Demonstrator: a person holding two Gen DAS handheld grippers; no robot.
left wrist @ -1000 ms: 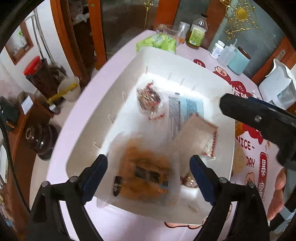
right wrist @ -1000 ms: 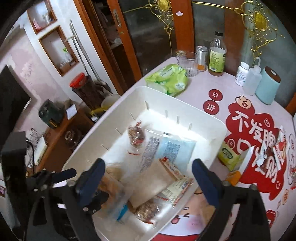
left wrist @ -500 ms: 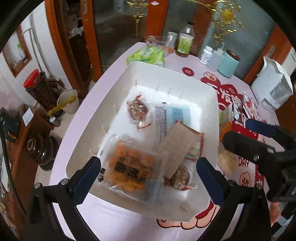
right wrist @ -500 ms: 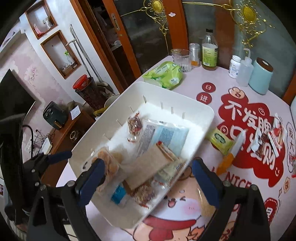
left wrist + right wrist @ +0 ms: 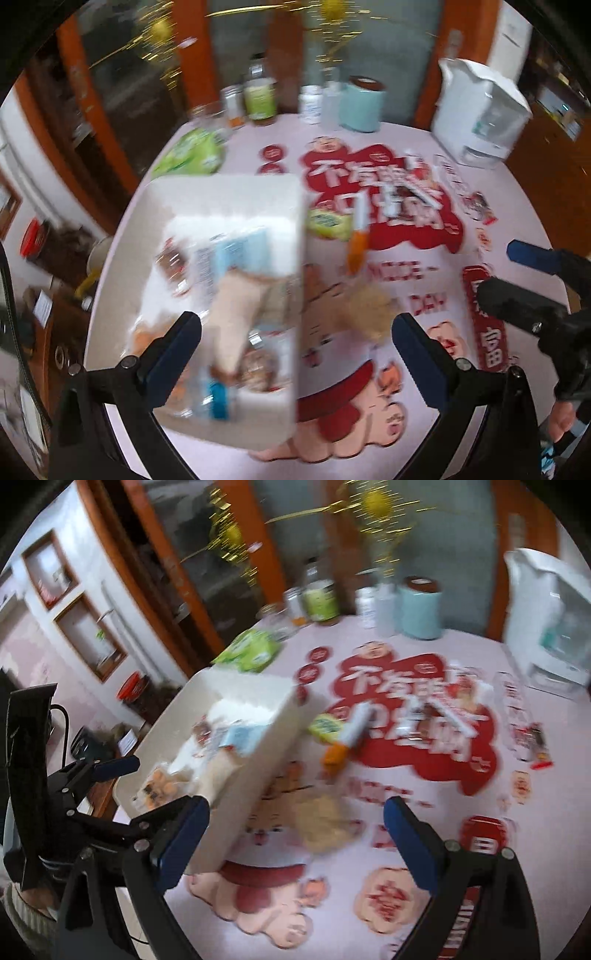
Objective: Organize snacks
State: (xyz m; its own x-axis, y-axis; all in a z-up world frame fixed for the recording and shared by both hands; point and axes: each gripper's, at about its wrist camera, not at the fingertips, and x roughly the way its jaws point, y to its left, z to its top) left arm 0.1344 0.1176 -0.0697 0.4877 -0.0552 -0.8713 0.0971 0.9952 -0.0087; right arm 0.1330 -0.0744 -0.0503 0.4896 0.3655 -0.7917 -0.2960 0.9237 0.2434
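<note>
Left wrist view: both tools, left (image 5: 295,332) and right (image 5: 295,823), gape wide, empty; bin (image 5: 229,192) part-filled; next, close on tan snack (image 5: 369,310) on tabletop (image 5: 369,443), lower centre.

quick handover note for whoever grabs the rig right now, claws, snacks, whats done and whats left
Left claw: open, holding nothing, above the white bin's right edge.
Right claw: open, holding nothing, above the table right of the bin.
White bin: already holds several packets, among them an orange snack bag and a blue-and-white packet.
Left on the table: a tan round snack, a yellow-green packet, an orange-tipped stick pack, and small packets at far right. Frames are blurred.
</note>
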